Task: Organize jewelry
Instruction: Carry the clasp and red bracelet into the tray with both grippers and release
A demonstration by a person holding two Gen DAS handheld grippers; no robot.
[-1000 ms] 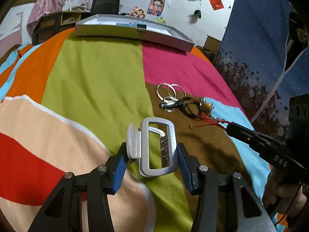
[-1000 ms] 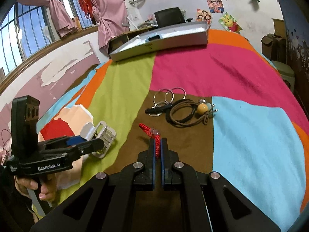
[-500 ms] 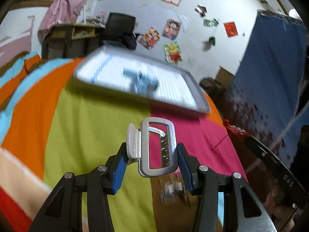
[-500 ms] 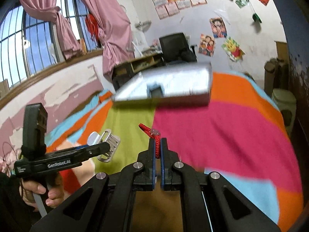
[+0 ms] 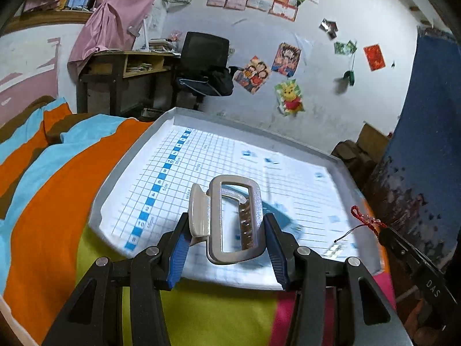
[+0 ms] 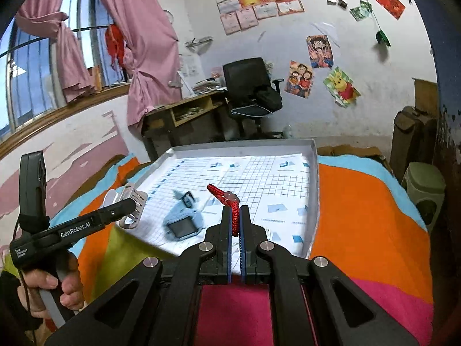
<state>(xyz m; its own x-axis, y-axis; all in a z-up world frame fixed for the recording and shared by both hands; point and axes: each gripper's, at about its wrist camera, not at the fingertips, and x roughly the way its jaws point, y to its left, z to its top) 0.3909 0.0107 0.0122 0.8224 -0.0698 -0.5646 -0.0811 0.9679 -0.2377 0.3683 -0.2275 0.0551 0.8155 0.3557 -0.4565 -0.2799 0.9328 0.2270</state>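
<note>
My left gripper (image 5: 224,225) is shut on a silver rectangular hair clip (image 5: 233,219), held in the air over the near edge of a grey tray (image 5: 129,155) lined with gridded paper. The same clip (image 6: 131,206) shows at the left of the right wrist view, in the hand-held left gripper (image 6: 126,204). My right gripper (image 6: 235,216) is shut on a red cord bracelet (image 6: 227,204) with pale beads, above the tray's (image 6: 315,173) near side. The bracelet (image 5: 367,219) also hangs at the right of the left wrist view.
A pale blue boxy item (image 6: 184,219) lies in the tray. The tray rests on a bed with a colourful striped cover (image 5: 52,201). Beyond stand a desk (image 6: 184,115), a black office chair (image 6: 247,86) and a green stool (image 6: 423,184) at the right.
Both grippers rose and travelled forward across the bed from the jewelry pile to the tray, each keeping its item. The tray, far away a second ago, now lies just under them.
</note>
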